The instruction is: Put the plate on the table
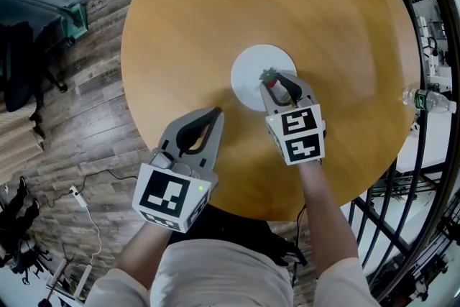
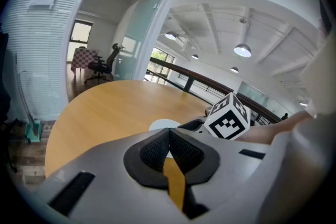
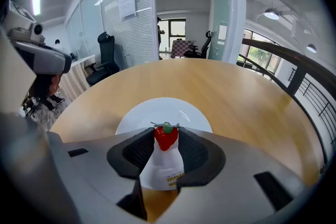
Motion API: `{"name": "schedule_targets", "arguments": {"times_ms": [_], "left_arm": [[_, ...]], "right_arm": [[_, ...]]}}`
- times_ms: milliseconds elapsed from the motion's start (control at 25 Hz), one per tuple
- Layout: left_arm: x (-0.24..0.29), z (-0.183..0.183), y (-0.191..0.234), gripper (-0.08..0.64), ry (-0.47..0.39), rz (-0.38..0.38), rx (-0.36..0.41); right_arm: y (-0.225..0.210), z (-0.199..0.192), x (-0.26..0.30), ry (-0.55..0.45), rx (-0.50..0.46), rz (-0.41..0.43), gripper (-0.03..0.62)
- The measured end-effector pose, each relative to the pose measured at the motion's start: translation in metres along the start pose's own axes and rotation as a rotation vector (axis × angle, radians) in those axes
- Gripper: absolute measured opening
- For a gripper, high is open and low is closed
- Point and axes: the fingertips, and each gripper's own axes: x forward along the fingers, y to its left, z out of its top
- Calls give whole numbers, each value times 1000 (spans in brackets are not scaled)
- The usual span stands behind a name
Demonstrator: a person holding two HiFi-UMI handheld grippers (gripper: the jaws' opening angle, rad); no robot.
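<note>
While pinching a toy strawberry [image 3: 166,137] in the right claw [image 1: 278,83], hovers over plate [image 1: 251,68]. Plate already flat on surface [image 1: 187,18], frame centre: task apparently done. Left claw [image 1: 214,113] closed, empty, lower left.

Left gripper [image 1: 215,113] closed; right gripper [image 1: 279,83] seemingly clamped.

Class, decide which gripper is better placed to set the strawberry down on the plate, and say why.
Right. The right gripper grips the strawberry at the near edge of the plate. The left gripper is shut, empty and short of the plate.
</note>
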Motion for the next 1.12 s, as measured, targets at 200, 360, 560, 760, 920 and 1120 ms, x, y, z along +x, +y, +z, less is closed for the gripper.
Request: {"name": "schedule_targets", "arguments": {"times_ms": [200, 360, 560, 760, 920, 1120], "left_arm": [[-1, -2, 2, 23, 2, 2, -1], [-3, 0, 1, 23, 1, 3, 5], [-7, 2, 0, 23, 7, 1, 13], [-18, 8, -3, 23, 3, 7, 35], [-29, 16, -12, 23, -18, 9, 52], [-38, 17, -34, 23, -42, 9, 95]], "right_arm": [[3, -4, 3, 4, 3, 11, 183], [1, -4, 0, -2, 15, 2, 187], [-1, 0, -9, -14, 23, -2, 189], [2, 11, -32, -51, 33, -1, 189], [11, 23, -57, -92, 18, 10, 186], [18, 25, -87, -163, -3, 11, 143]]}}
